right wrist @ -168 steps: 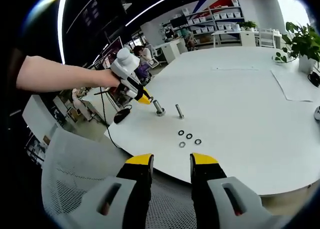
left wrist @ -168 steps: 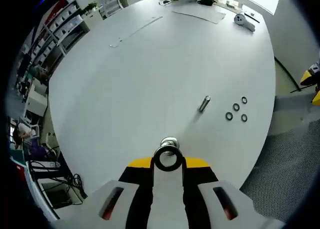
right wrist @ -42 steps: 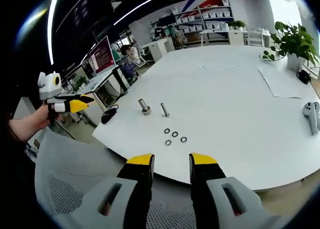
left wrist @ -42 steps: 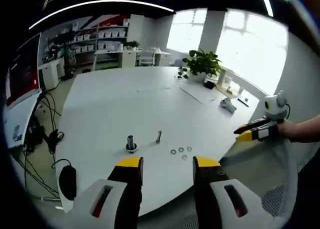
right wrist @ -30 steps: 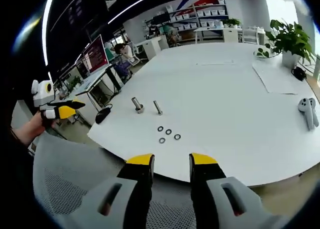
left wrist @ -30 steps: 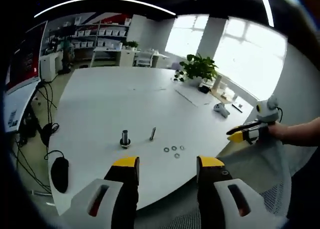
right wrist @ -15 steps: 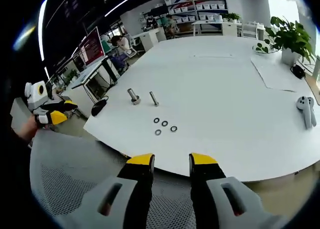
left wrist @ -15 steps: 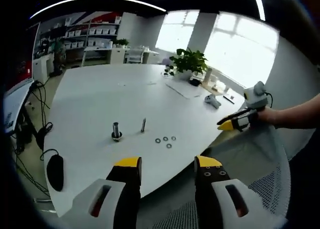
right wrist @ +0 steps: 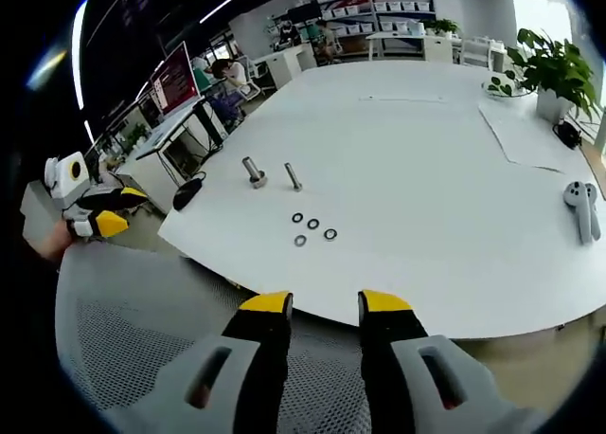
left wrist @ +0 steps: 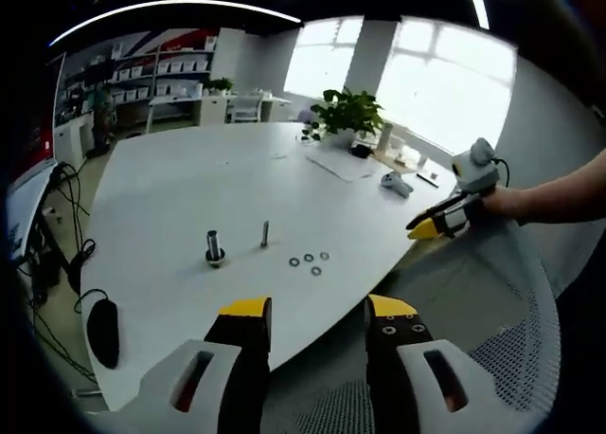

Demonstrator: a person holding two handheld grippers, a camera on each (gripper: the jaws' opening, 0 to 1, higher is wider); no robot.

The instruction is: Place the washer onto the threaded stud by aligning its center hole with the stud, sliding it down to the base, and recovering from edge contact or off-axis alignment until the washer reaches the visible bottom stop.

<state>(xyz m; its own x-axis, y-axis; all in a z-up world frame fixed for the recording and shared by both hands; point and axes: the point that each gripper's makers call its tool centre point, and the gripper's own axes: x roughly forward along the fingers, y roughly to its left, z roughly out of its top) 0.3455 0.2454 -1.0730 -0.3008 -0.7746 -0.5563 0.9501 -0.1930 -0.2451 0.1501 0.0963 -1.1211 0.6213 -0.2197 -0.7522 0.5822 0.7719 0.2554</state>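
So, nearest in the left gripper view: left gripper (left wrist: 308, 313) with yellow-tipped jaws spread apart, nothing between them, hanging off the table's near edge over a grey mesh chair (left wrist: 445, 358). Same deal in the right gripper view: right gripper (right wrist: 325, 306) with jaws parted and empty, also out over the mesh seat.

Next out, on the white table (left wrist: 180, 197), three loose washers (left wrist: 310, 261) lying flat in a little cluster, well apart from both grippers. Just past those, a slim bolt (left wrist: 264, 233) standing upright, long axis vertical, head down on the tabletop. Beside it, the fatter threaded stud (left wrist: 213, 247), also upright, pointing straight up, with a washer (left wrist: 215, 258) sitting flat around its base at the bottom.

In the right gripper view both lean a bit, likely just lens tilt: stud (right wrist: 252, 172), bolt (right wrist: 294, 177), washers (right wrist: 312, 227).

Farther back: a white controller (right wrist: 580, 208), a sheet of paper (right wrist: 530, 135), a potted plant (left wrist: 348, 121), then shelving along the far wall.
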